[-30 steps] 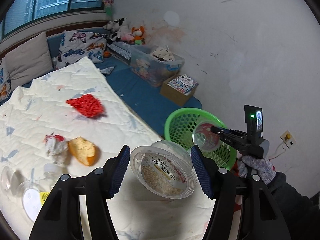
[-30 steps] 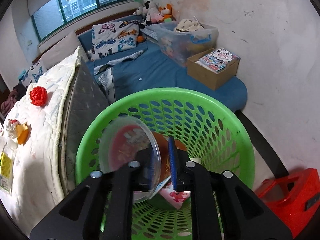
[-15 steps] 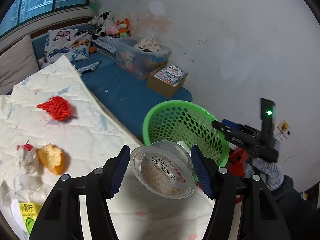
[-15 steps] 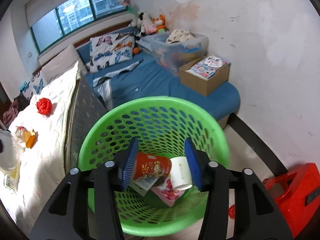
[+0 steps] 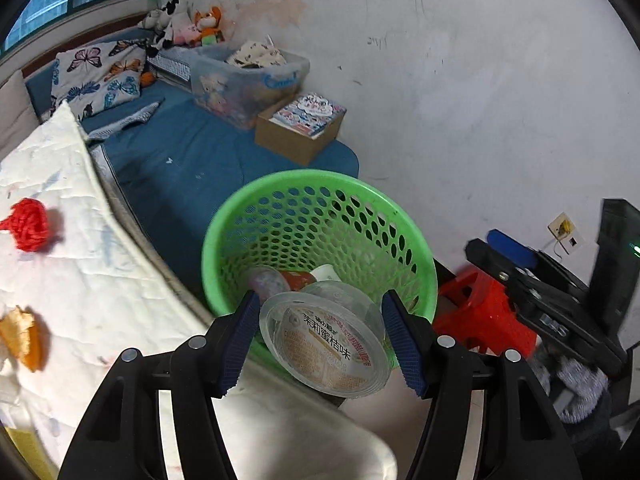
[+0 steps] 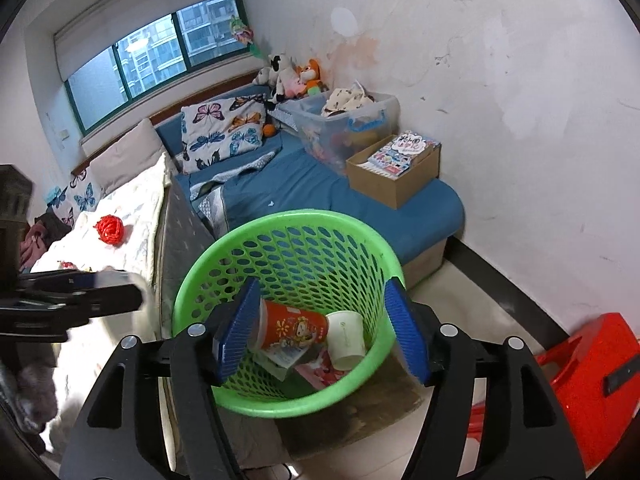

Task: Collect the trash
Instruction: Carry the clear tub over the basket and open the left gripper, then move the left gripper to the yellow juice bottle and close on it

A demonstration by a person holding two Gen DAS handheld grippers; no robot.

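In my left view, the left tongs (image 5: 322, 340) are clamped on a clear plastic tub (image 5: 326, 344) with a printed label, both blue pads pressed against its sides. The tub sits low in the middle of the frame, right at the near rim of the green basket (image 5: 280, 192), over the edge of the white quilt (image 5: 80, 272) on the bed. Inside the basket I can make out a red cup (image 5: 298, 279) and a white cup (image 5: 326, 271). A red ball of netting (image 5: 30, 230) lies at the left of the frame on the quilt, with an orange scrap (image 5: 20, 338) lower down. At the right edge a gloved hand (image 5: 576, 384) carries the other tool.

In my right view, the right tongs (image 6: 322, 330) have just been opening and now stand apart with nothing between the pads, hanging over the basket's mouth at the lower centre of the frame. Through the gap I see the red cup on its side beside the white cup at the bottom, among paper scraps. A red stool (image 6: 592, 380) sits at the lower right.
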